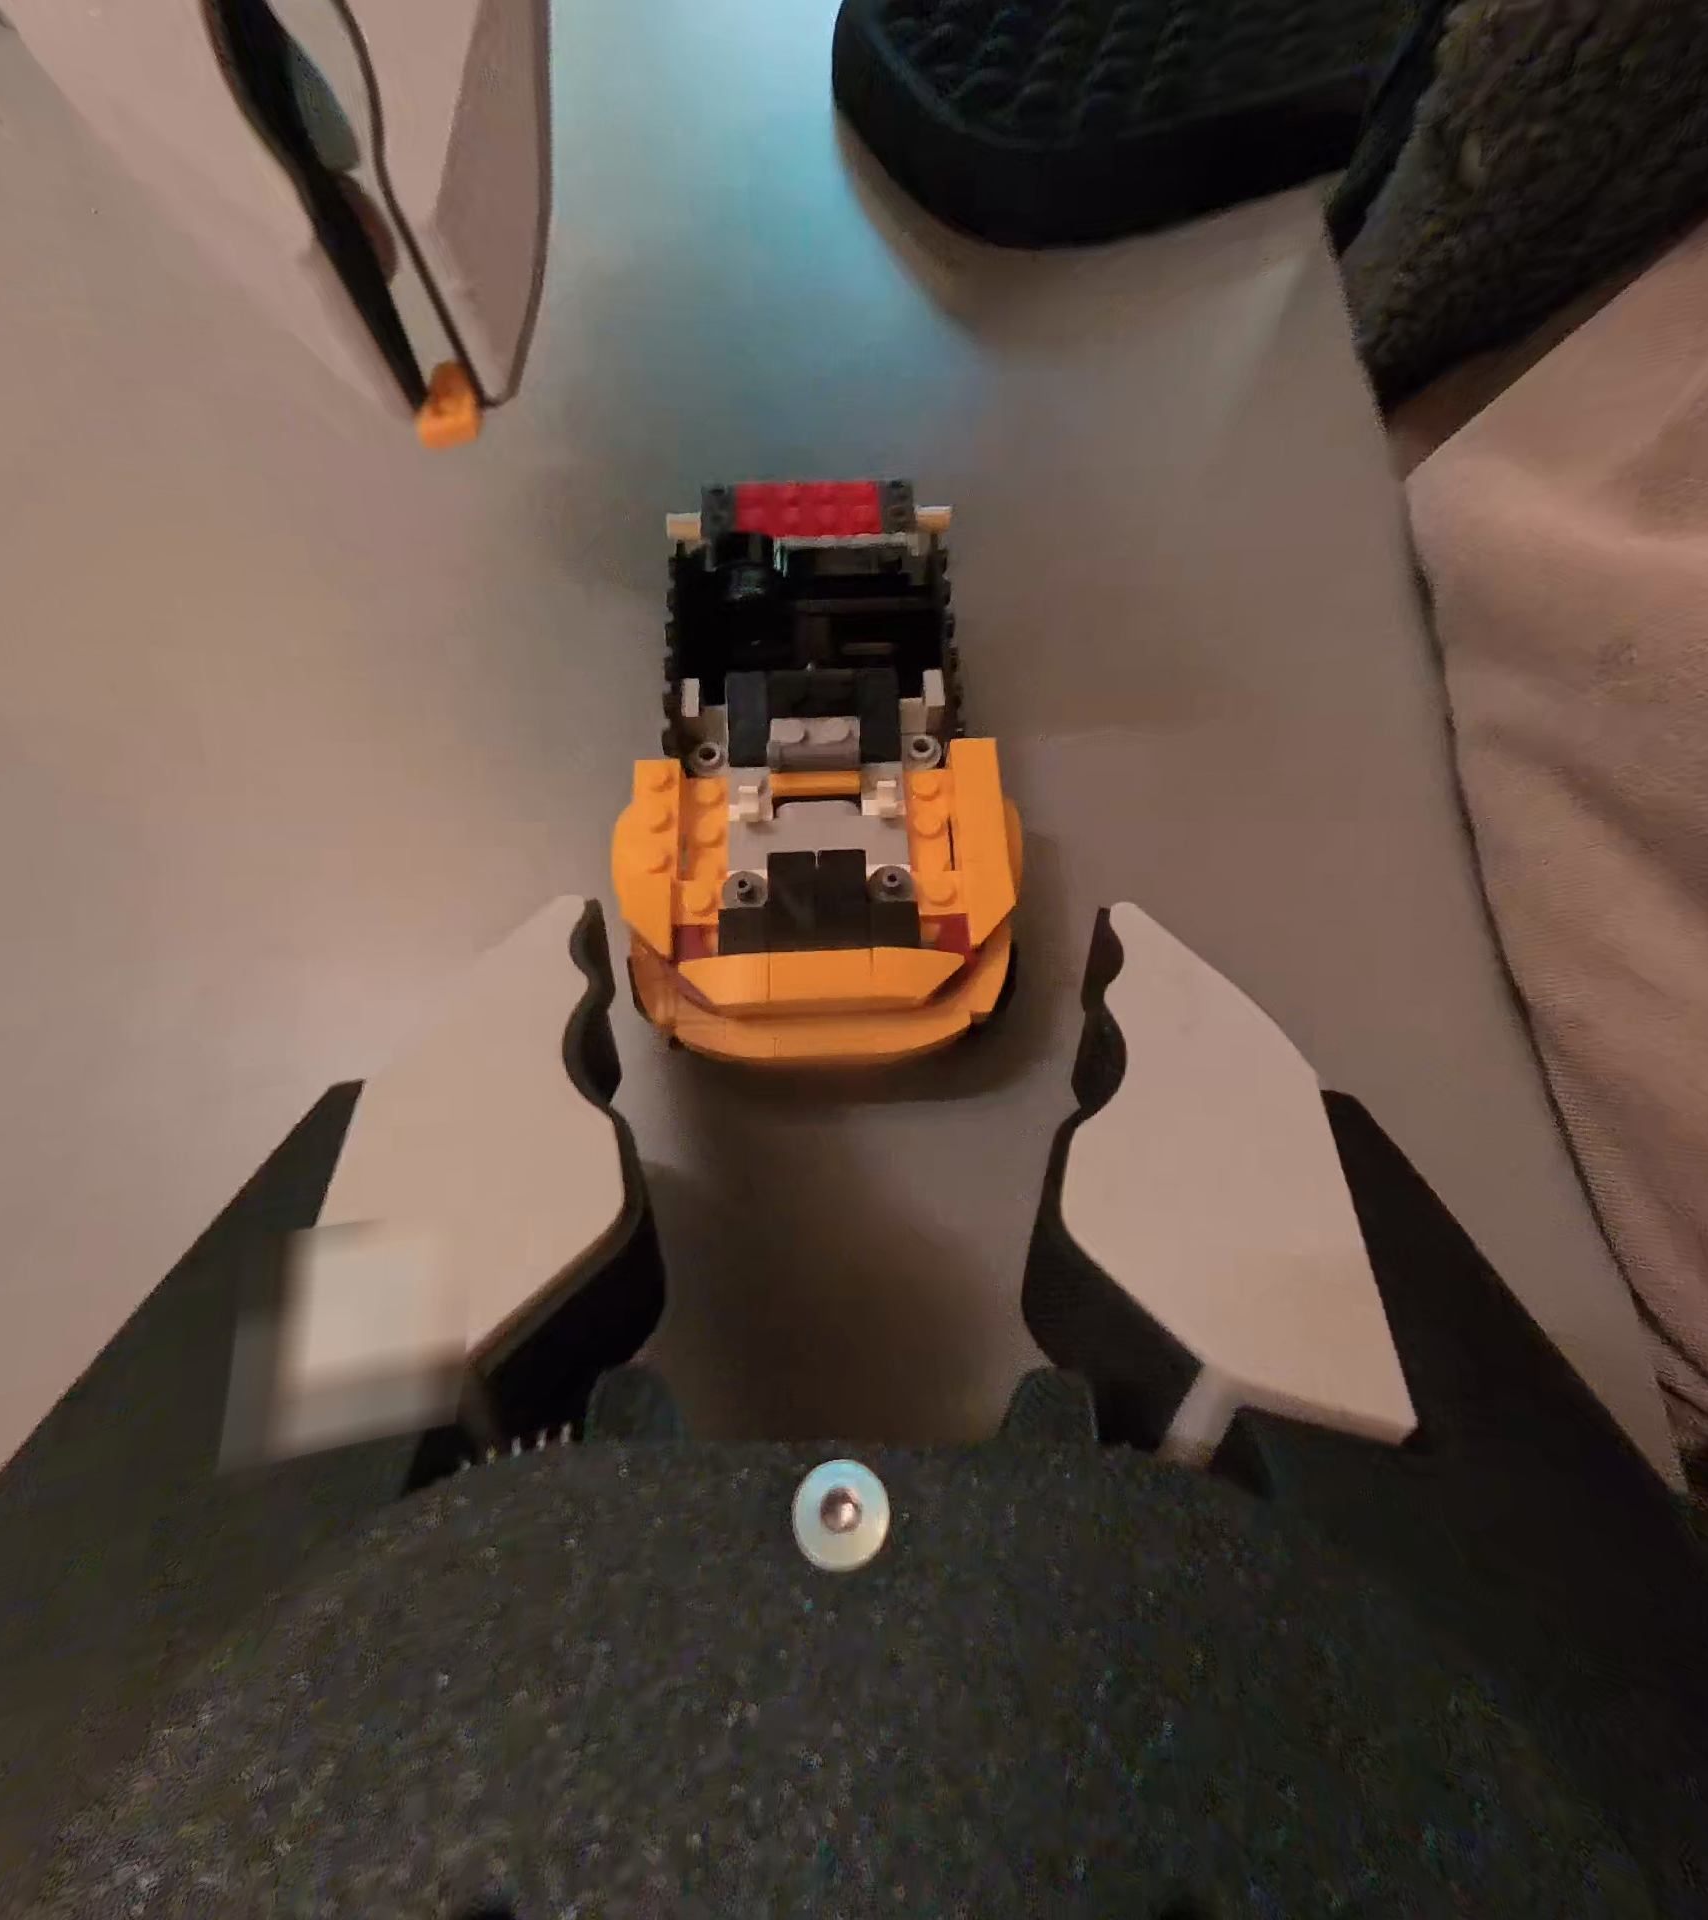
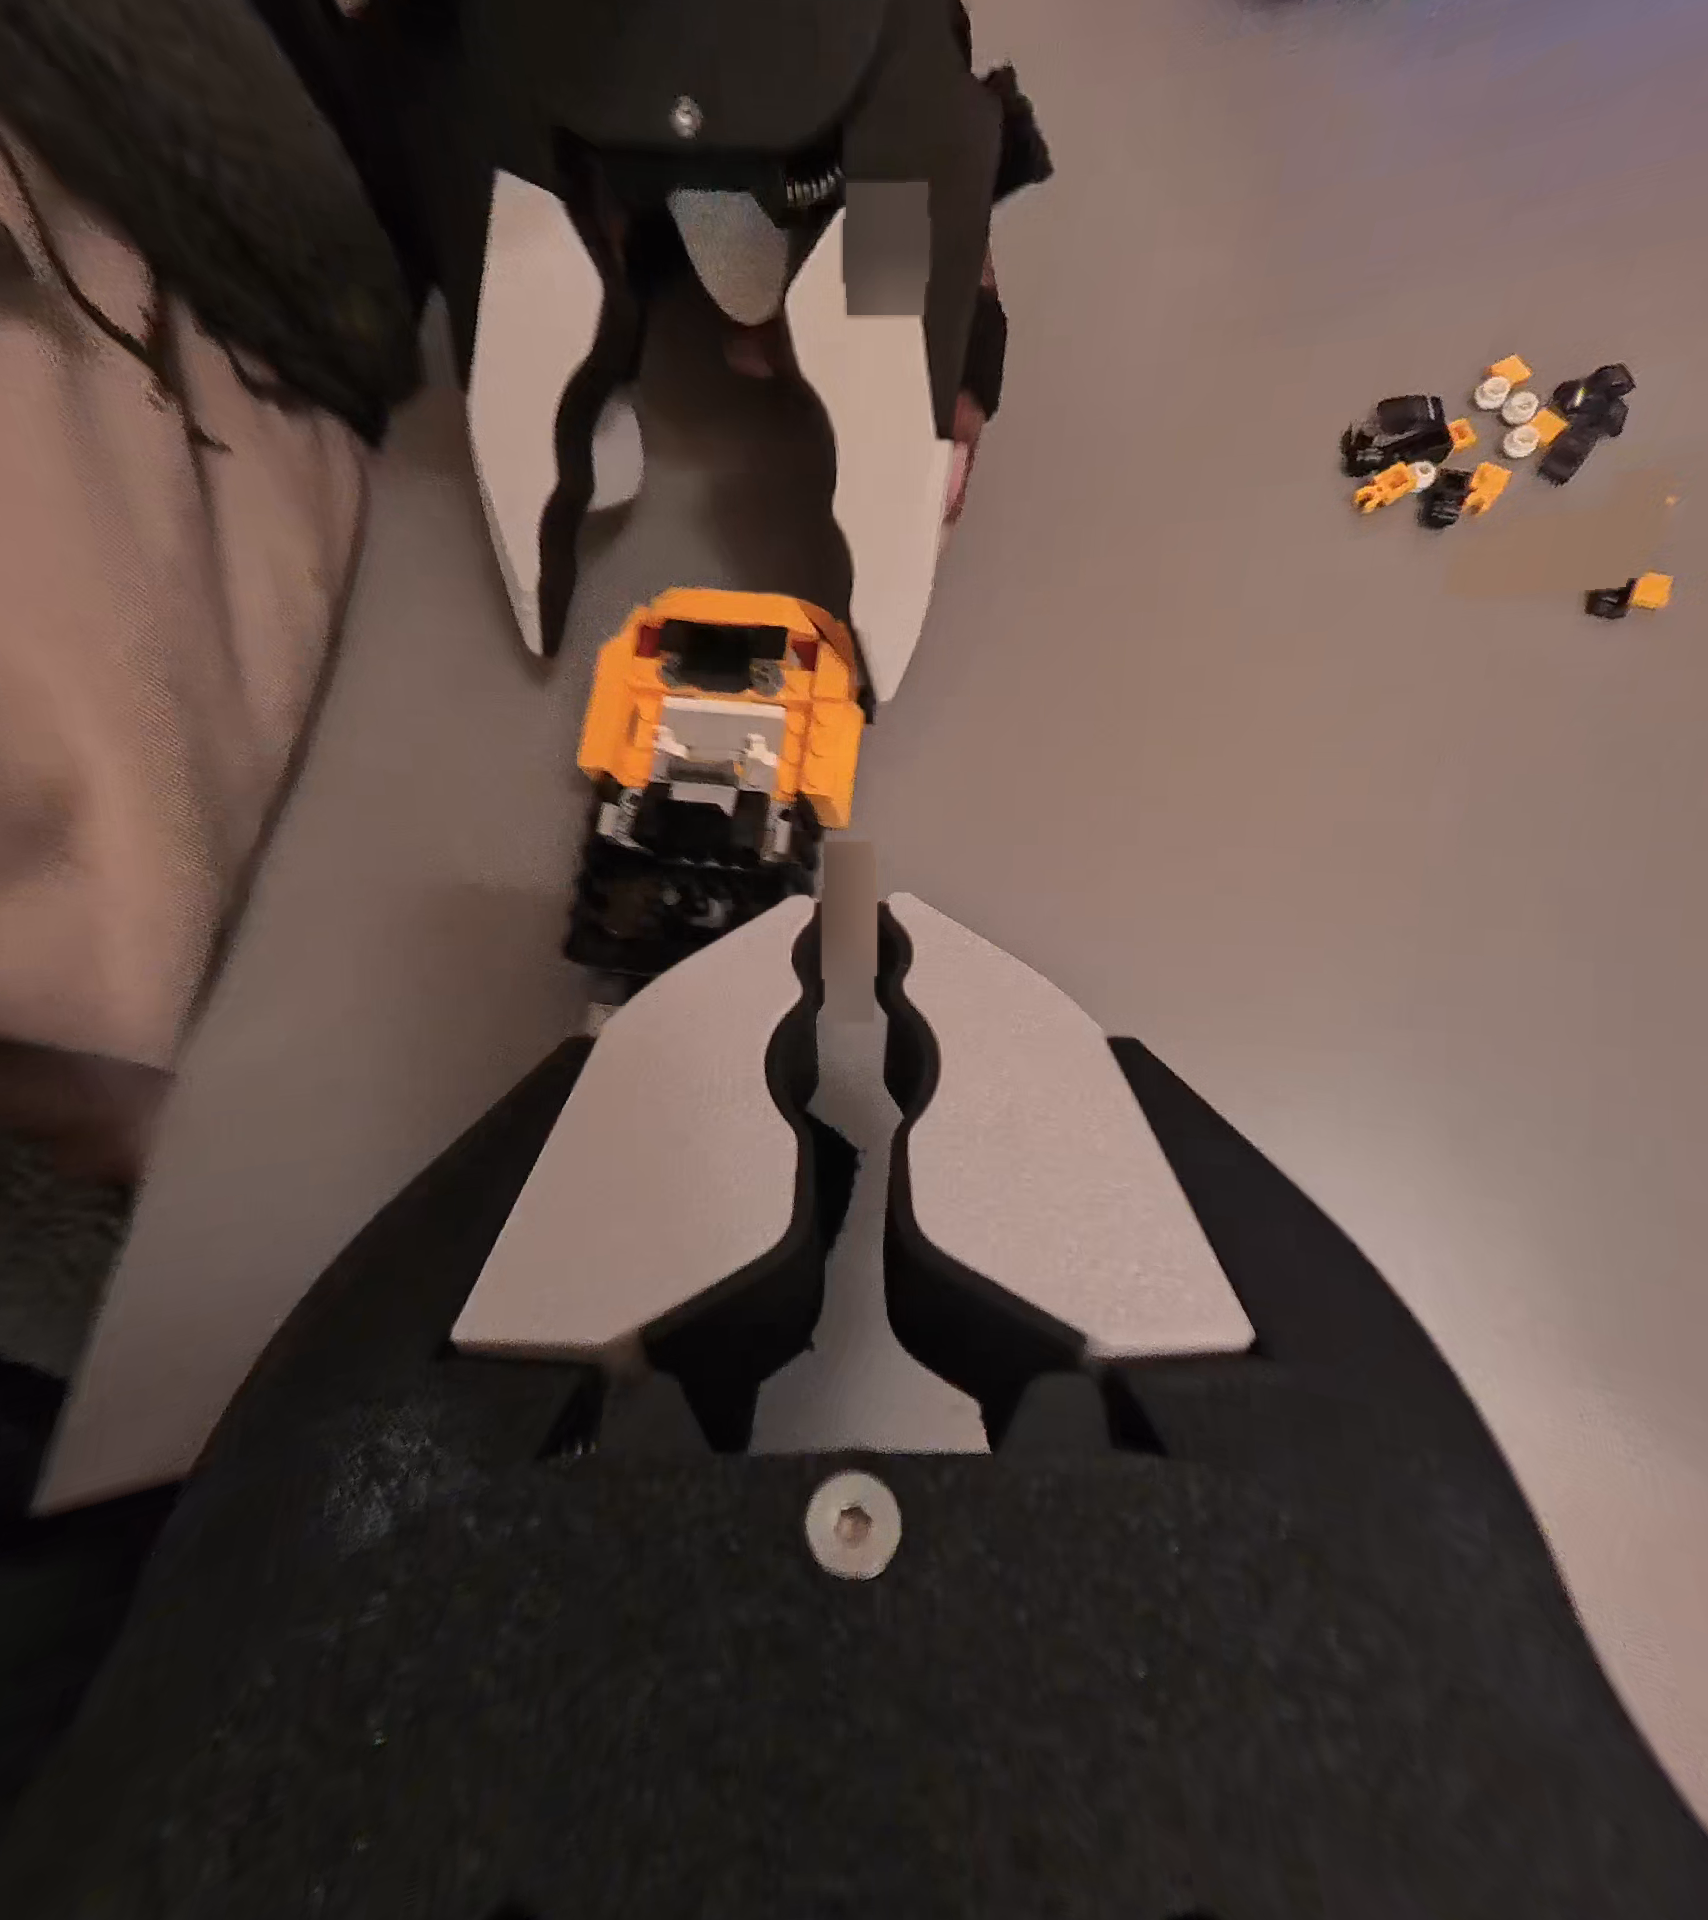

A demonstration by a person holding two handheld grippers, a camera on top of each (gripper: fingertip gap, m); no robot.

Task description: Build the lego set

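Observation:
A partly built lego car (image 1: pixel 808 821) with an orange front, a black middle and a red plate at the far end stands on the grey table (image 1: pixel 206 831). My left gripper (image 1: pixel 845 925) is open, and its fingertips stand on either side of the car's orange nose without touching it. In the right wrist view the car (image 2: pixel 715 727) lies between the two grippers. My right gripper (image 2: pixel 850 920) is shut just above the car's black end. The left wrist view shows it at the upper left, pinching a small orange brick (image 1: pixel 445 410).
A pile of loose orange, black and white lego pieces (image 2: pixel 1484 447) lies far right on the table, with two more pieces (image 2: pixel 1629 597) nearby. A person's beige clothing (image 1: pixel 1608 831) borders the table, and a black slipper (image 1: pixel 1089 104) lies beyond the car. My right fingertips sit around 10 cm from my left ones.

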